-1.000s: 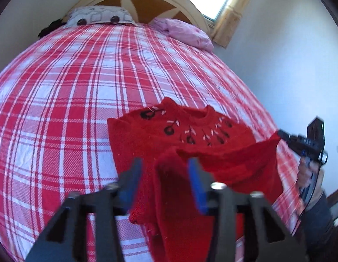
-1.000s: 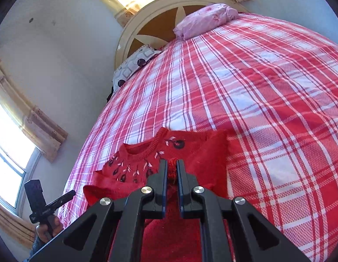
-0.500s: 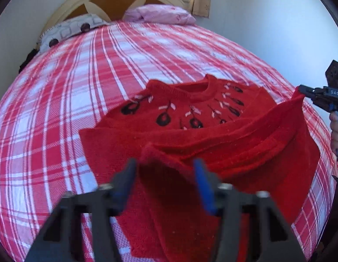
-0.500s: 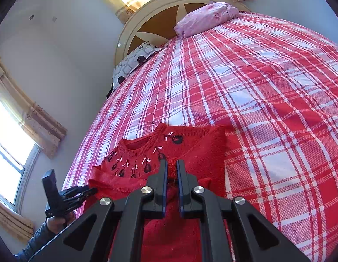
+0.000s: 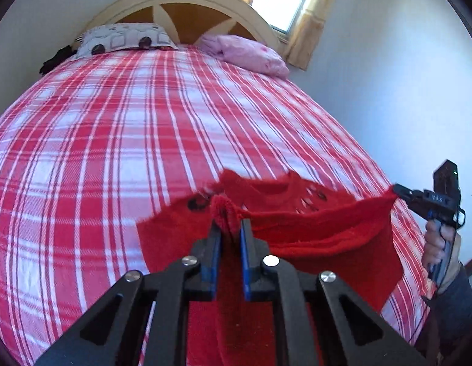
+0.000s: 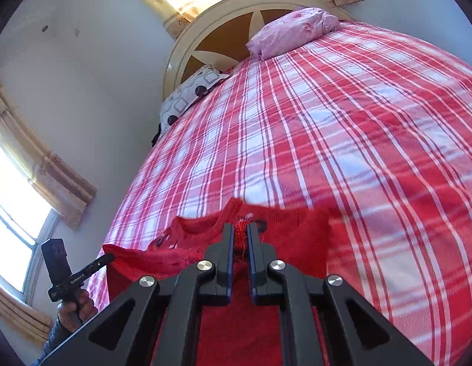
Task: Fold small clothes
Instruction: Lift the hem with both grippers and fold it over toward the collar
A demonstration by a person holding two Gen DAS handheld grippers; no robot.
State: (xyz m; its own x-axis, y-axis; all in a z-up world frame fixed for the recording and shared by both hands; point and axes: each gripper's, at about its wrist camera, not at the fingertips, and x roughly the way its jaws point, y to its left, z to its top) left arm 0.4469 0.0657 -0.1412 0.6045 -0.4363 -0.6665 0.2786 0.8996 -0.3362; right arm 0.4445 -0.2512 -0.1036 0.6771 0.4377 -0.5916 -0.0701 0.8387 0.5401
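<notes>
A small red sweater (image 5: 312, 222) with dark motifs near its neckline lies on the plaid bedspread (image 5: 114, 137), its lower edge lifted and stretched between both grippers. My left gripper (image 5: 230, 224) has its jaws closing, and a bunched corner of the red knit is pinched between the blue pads. In the right wrist view my right gripper (image 6: 240, 228) is shut on the other corner of the sweater (image 6: 296, 231), frayed threads showing between its fingers. Each gripper shows in the other's view: the right gripper (image 5: 399, 189) at the cloth's right tip, the left gripper (image 6: 104, 257) at its left tip.
A patterned pillow (image 5: 123, 38) and a pink pillow (image 5: 245, 55) rest against the arched headboard (image 5: 187, 3) at the far end. A white wall (image 5: 388, 91) runs close along the bed's right side. A hand (image 5: 437, 241) holds the right gripper.
The left jaws went from wide apart to pinched on the red cloth. Both grippers lifted the sweater's lower edge and carried it toward the neckline, covering more of the motifs.
</notes>
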